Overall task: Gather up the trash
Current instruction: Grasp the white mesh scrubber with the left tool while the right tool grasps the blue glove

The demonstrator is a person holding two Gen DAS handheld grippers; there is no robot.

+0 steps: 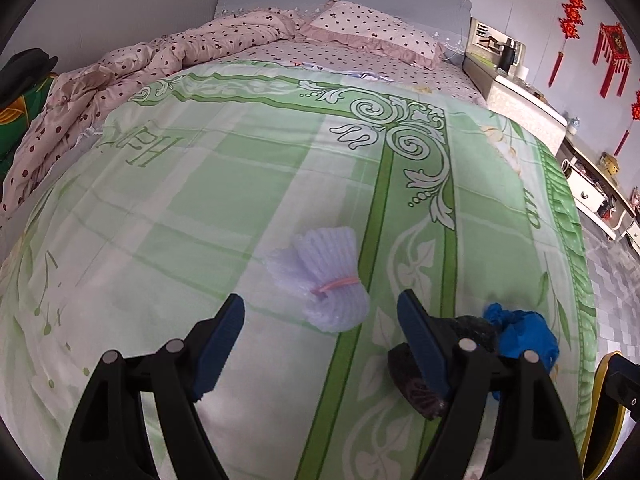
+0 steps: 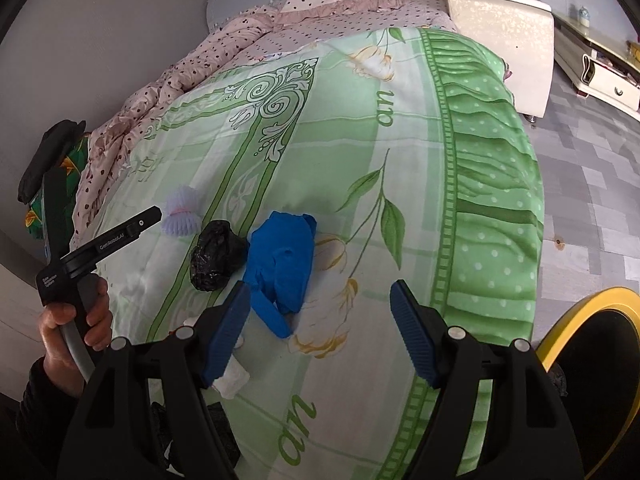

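Trash lies on a green floral bedspread [image 1: 240,200]. A white foam fruit net [image 1: 324,280] tied with a pink band sits just ahead of my left gripper [image 1: 320,299], which is open and holds nothing. A crumpled black bag [image 1: 404,376] is partly hidden behind its right finger, with a blue glove [image 1: 520,332] beyond. My right gripper [image 2: 319,287] is open and empty above the bedspread. The blue glove [image 2: 280,260] lies by its left finger, then the black bag [image 2: 216,256] and the foam net [image 2: 182,216]. A white paper wad [image 2: 232,376] lies under that finger.
A yellow-rimmed black bin [image 2: 580,312] stands on the floor at the bed's near right corner. A pink dotted quilt [image 1: 120,76] and pillow [image 1: 372,28] fill the head of the bed. A white nightstand [image 2: 500,32] and low cabinet [image 1: 592,184] line the right side. A hand [image 2: 76,320] holds the left gripper [image 2: 148,218].
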